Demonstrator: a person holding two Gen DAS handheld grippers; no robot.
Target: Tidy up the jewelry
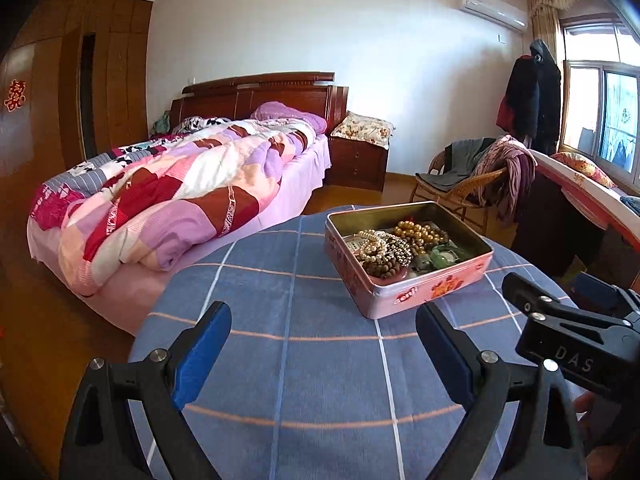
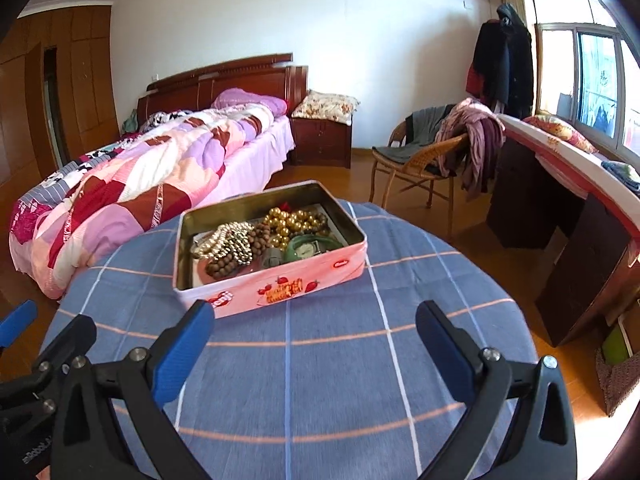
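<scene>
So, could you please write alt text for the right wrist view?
An open pink tin of tangled bead jewelry sits on a blue checked tablecloth, just beyond the open right hand-held gripper. A bed lies behind.

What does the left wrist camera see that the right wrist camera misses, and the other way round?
Only the left wrist view shows the red paper cutting on the wardrobe and the right tool's body lettered "DAS". Only the right wrist view shows the woven basket on the floor and the tin's strawberry picture. Both show the open pink tin of beads on the blue checked cloth, the bed, the wicker chair, and each camera's own open tool.
</scene>
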